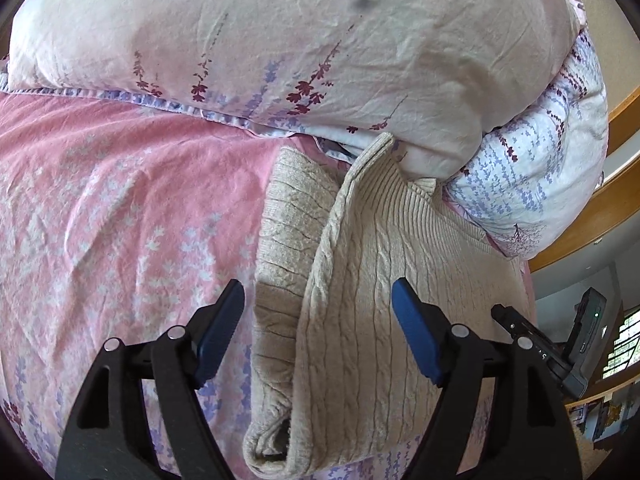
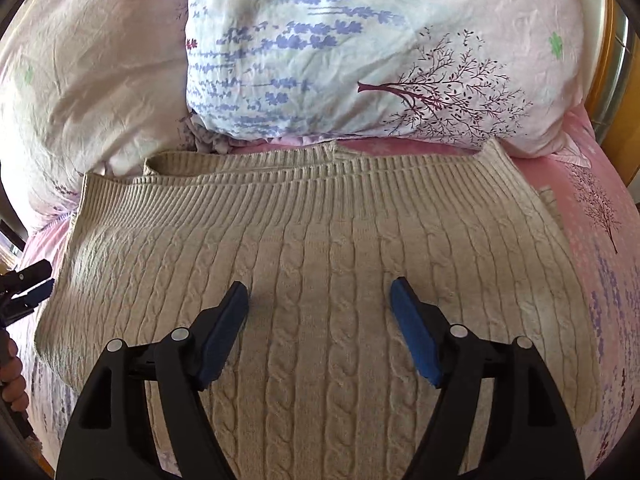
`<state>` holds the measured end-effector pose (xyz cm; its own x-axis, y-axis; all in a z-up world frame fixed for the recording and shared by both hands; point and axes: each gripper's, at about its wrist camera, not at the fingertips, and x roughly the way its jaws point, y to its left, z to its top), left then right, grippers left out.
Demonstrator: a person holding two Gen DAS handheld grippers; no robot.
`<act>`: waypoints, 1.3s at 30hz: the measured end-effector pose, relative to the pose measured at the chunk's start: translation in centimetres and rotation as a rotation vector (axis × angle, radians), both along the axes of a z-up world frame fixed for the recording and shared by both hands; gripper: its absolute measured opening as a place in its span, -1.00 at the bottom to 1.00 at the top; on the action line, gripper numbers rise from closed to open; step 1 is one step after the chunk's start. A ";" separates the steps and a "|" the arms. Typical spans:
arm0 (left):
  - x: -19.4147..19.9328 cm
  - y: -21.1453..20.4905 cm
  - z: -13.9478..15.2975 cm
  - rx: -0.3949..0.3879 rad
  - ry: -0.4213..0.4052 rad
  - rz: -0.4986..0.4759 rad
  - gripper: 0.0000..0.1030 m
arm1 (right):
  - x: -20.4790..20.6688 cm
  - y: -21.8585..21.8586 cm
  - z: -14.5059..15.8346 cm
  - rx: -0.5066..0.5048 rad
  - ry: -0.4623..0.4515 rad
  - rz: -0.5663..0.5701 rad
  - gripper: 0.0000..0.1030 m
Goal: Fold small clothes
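Two views share one bed, its pink floral sheet spread under everything and carrying a large pale duvet bunched along the far edge. Only the right wrist view shows the white pillow face on, printed with lavender sprigs and a dark red tree, lying just beyond the beige cable-knit sweater, which is spread flat with its ribbed hem running side to side toward the pillow. The left wrist view sees that sweater from its side edge instead, where a folded layer curls up and a ribbed corner tucks under the duvet; it also takes in wooden rails off the bed's right edge. Both claws are spread wide and pinch nothing: the right gripper hovers over the middle of the knit, the left gripper over its folded edge near the sheet. No brand, label or writing can be read in either view.
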<state>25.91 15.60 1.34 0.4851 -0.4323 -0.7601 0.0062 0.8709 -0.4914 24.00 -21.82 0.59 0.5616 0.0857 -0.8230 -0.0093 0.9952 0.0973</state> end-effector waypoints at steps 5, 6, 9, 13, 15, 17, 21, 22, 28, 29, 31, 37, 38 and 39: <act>1.4 -1.1 -0.6 0.052 0.017 -0.096 0.50 | -0.3 0.1 -0.3 -0.014 -0.006 0.010 0.53; 1.7 -1.0 -0.7 0.048 0.017 -0.105 0.50 | -0.4 0.1 -0.4 -0.019 -0.008 0.013 0.54; 2.2 -0.5 -0.8 -0.017 0.023 -0.121 0.51 | -0.3 0.4 -0.4 -0.036 -0.008 0.018 0.56; 2.7 -0.3 -0.9 -0.063 0.055 -0.129 0.36 | -0.6 0.5 -0.2 -0.040 -0.011 0.011 0.57; 2.6 -0.4 -1.0 -0.089 0.070 -0.124 0.22 | -0.5 0.6 -0.3 -0.048 -0.015 0.015 0.58; 2.6 -0.6 -1.0 -0.111 0.075 -0.103 0.18 | -0.5 0.7 -0.3 -0.049 -0.019 0.013 0.60; 2.4 -0.5 -1.2 -0.164 0.090 -0.067 -0.07 | -0.5 0.7 -0.4 -0.045 -0.026 0.013 0.63; 2.5 -0.5 -1.2 -0.166 0.095 -0.059 -0.08 | -0.5 0.7 -0.5 -0.045 -0.028 0.013 0.64; 2.6 -1.6 -1.5 -0.186 0.113 -0.046 -0.50 | -0.3 0.5 -0.5 -0.040 -0.027 0.018 0.66; 2.6 -1.8 -1.5 -0.182 0.112 -0.038 -0.50 | -0.4 0.5 -0.4 -0.039 -0.026 0.019 0.66; 2.6 -2.4 -1.3 -0.179 0.101 -0.040 -0.53 | -0.4 0.4 -0.3 -0.034 -0.023 0.021 0.66; 2.5 -4.0 0.5 -0.215 0.048 -0.071 -0.58 | -0.4 -0.1 -0.1 -0.004 -0.019 0.033 0.66; 2.4 -4.2 0.8 -0.228 0.039 -0.071 -0.58 | -0.6 -0.2 0.1 0.002 -0.019 0.034 0.66; 2.4 -4.4 1.1 -0.245 0.030 -0.069 -0.59 | -0.7 -0.4 0.1 0.011 -0.019 0.035 0.66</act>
